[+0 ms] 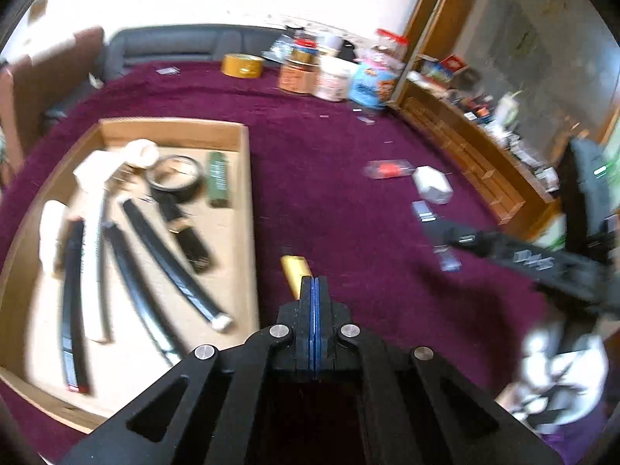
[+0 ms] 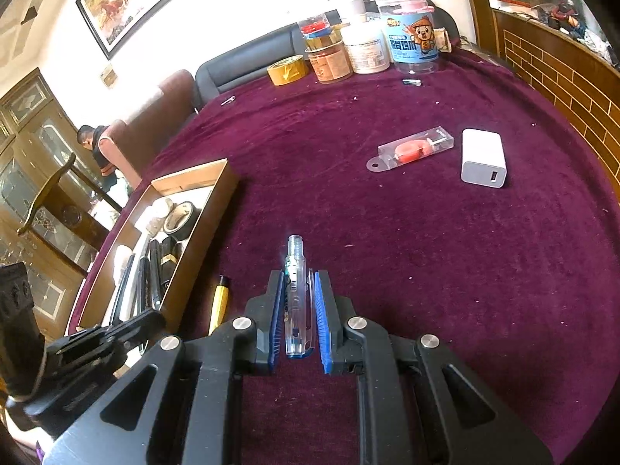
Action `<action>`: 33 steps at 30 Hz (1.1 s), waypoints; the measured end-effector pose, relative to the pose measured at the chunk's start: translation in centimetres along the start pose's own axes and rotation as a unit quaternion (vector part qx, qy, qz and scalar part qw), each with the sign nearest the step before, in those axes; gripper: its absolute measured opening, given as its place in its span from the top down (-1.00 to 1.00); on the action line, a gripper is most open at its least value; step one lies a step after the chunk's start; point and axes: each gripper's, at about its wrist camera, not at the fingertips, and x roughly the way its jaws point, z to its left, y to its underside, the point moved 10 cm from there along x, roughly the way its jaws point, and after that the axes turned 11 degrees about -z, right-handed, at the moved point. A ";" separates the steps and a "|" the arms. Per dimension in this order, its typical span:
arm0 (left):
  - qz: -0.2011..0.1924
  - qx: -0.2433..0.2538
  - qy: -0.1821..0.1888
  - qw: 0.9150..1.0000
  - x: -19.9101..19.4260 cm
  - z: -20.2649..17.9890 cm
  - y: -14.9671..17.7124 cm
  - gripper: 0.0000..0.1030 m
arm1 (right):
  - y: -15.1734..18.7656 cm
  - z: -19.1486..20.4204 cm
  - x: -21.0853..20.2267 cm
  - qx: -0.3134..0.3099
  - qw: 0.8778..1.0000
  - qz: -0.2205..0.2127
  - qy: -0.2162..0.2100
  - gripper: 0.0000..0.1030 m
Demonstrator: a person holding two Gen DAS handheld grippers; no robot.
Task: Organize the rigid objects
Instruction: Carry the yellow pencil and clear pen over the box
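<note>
Step in hand: pickup of loose items from the bench [image 2: 426, 271] for transfer to the tray [image 2: 221, 193].

Right tool [image 2: 297, 310]: partly open, blue pads either side of a clear pen [image 2: 295, 290] lying on the cloth near the front edge. Gaps visible between pads and barrel; not yet clamped. Next move, by judgement: close on the barrel, lift, carry left over the tray wall, release inside.

Left tool [image 1: 314, 302]: closed, pads pressed together, nothing between them. Positioned above the front of the bench, just right of the tray wall [image 1: 248, 209]. Yellow pen [image 1: 296, 275] directly ahead of the tips; contact not determinable. Blurred view.

Yellow pen [image 2: 219, 304] on the cloth between tray and clear pen, just beside the tray's right wall.

Tray at the left edge of the bench, already holding black tape [image 1: 176, 182], a green block [image 1: 217, 178], long black strips [image 1: 170, 263] and white pieces [image 1: 52, 232].

Still loose toward the right edge: white charger [image 2: 483, 159] and clear packet [image 2: 410, 147] with a red item, near each other but apart.

Room for moving: centre of the bench open between pen and tray. Jars [image 2: 368, 50] and yellow tape [image 2: 287, 69] at the far edge, well apart from the path. Hazards, by judgement: tray wall height on entry; left tool close to the transfer route; round barrel liable to roll if nudged.
</note>
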 end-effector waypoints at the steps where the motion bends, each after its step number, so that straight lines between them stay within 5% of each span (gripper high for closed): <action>1: 0.007 -0.006 0.006 1.000 0.2 -0.3 0.3 1.00 | 0.1 0.1 0.1 0.000 1.000 0.001 -0.002 0.75; 5: 0.038 0.000 -0.011 0.999 2.2 -0.9 1.5 0.71 | 0.3 0.2 0.2 0.003 1.000 0.003 -0.007 0.75; 10: 0.060 0.048 -0.063 0.995 4.2 -1.2 2.2 0.58 | 0.4 -0.2 0.0 0.011 1.000 0.002 -0.013 0.74; 15: 0.065 0.158 -0.139 0.976 6.3 -2.0 2.9 0.42 | 0.6 -0.5 0.1 0.020 1.000 0.003 -0.020 0.74; 22: 0.084 0.160 -0.119 0.976 6.0 -2.2 3.5 0.44 | 0.6 -1.5 0.0 0.032 0.999 -0.001 -0.027 0.74; 23: 0.091 0.161 -0.112 0.976 5.8 -2.4 3.6 0.49 | 0.6 -1.6 0.0 0.035 0.999 -0.002 -0.031 0.74; 24: 0.094 0.164 -0.105 0.976 5.6 -2.6 3.7 0.83 | 0.6 -1.6 0.1 0.037 0.999 -0.003 -0.034 0.74; 25: 0.102 0.158 -0.084 0.979 5.8 -3.1 3.9 0.87 | 0.7 -1.6 0.1 0.038 0.999 -0.004 -0.038 0.74; 33: 0.079 0.085 -0.040 0.992 5.0 -4.0 3.1 0.87 | 1.0 -1.7 0.1 0.022 0.999 0.001 -0.049 0.74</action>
